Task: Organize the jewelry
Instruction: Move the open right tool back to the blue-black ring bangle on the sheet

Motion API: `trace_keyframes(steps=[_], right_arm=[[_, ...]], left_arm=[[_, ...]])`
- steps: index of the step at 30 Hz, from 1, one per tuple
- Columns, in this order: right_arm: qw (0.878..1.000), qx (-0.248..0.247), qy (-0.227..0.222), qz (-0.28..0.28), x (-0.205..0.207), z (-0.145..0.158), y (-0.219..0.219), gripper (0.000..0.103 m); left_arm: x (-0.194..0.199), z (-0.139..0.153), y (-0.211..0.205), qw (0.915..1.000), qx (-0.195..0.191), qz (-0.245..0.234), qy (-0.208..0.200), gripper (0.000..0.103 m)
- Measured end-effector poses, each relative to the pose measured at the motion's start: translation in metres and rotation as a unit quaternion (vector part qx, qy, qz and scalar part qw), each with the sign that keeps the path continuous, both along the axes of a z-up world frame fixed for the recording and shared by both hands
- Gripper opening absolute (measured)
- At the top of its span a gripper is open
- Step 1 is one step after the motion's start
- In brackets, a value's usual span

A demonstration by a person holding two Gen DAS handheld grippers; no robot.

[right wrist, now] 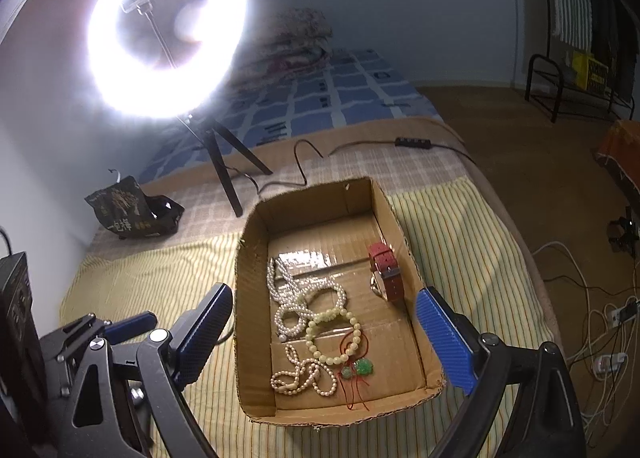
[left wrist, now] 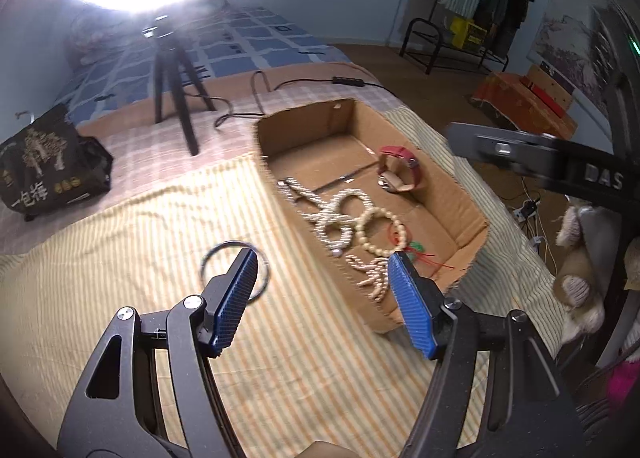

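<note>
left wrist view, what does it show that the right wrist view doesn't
Only the left wrist view shows the dark bangle lying on the striped cloth outside the cardboard box, partly behind the open left gripper.

Only the right wrist view shows the whole ring light, and the open right gripper straddling the box.

Both show the box holding pearl strands, a cream bead bracelet, a green pendant on red cord and a red-strapped watch.
</note>
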State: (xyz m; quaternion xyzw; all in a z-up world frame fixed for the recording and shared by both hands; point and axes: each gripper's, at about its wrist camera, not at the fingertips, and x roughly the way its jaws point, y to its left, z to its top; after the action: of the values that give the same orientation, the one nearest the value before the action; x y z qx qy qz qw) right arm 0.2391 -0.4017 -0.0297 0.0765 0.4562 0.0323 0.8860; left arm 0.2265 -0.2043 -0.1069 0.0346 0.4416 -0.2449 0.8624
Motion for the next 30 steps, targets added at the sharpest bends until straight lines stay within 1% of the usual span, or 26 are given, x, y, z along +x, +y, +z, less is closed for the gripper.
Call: trace_keyframes(steps=[4, 8, 14, 16, 18, 20, 22, 23, 25, 27, 28, 29, 30], right_arm=[[1.000, 0.005, -0.025, 0.006, -0.007, 0.006, 0.001, 0.094], [0.999, 0.008, -0.041, 0.032, -0.010, 0.011, 0.011, 0.094], [0.996, -0.004, -0.028, 0.086, -0.010, 0.011, 0.038, 0.085], [0.995, -0.009, -0.022, 0.102, -0.012, 0.010, 0.047, 0.080], [0.994, -0.014, -0.017, 0.110, -0.012, 0.008, 0.055, 0.077], [0.993, -0.008, -0.011, 0.117, -0.012, 0.007, 0.059, 0.072], [0.993, 0.006, -0.001, 0.122, -0.010, 0.005, 0.062, 0.064], [0.992, 0.012, 0.005, 0.122, -0.009, 0.004, 0.063, 0.062], [0.992, 0.028, 0.016, 0.120, -0.006, 0.001, 0.066, 0.056], [0.991, 0.047, 0.027, 0.119, -0.003, -0.003, 0.069, 0.053], [0.991, 0.053, 0.032, 0.118, -0.001, -0.005, 0.071, 0.051], [0.991, 0.056, 0.036, 0.120, 0.001, -0.007, 0.074, 0.049], [0.990, 0.055, 0.038, 0.122, 0.002, -0.007, 0.078, 0.046]], left_arm=[[0.008, 0.004, 0.027, 0.9997, -0.004, 0.023, -0.002, 0.070], [0.015, 0.005, 0.054, 0.9988, -0.010, 0.048, 0.000, 0.070], [0.021, 0.000, 0.088, 0.9971, -0.005, 0.076, 0.007, 0.070], [0.022, -0.005, 0.097, 0.9968, -0.003, 0.079, 0.013, 0.069], [0.022, -0.010, 0.102, 0.9967, 0.001, 0.078, 0.022, 0.060], [0.021, -0.016, 0.105, 0.9967, 0.007, 0.076, 0.027, 0.055], [0.020, -0.022, 0.108, 0.9968, 0.013, 0.071, 0.034, 0.048], [0.019, -0.024, 0.109, 0.9968, 0.014, 0.069, 0.037, 0.046], [0.017, -0.031, 0.107, 0.9970, 0.017, 0.061, 0.045, 0.046], [0.014, -0.036, 0.105, 0.9970, 0.021, 0.055, 0.050, 0.045], [0.013, -0.040, 0.103, 0.9970, 0.022, 0.049, 0.056, 0.042], [0.012, -0.042, 0.101, 0.9970, 0.023, 0.045, 0.059, 0.037], [0.011, -0.045, 0.099, 0.9969, 0.024, 0.040, 0.062, 0.036]])
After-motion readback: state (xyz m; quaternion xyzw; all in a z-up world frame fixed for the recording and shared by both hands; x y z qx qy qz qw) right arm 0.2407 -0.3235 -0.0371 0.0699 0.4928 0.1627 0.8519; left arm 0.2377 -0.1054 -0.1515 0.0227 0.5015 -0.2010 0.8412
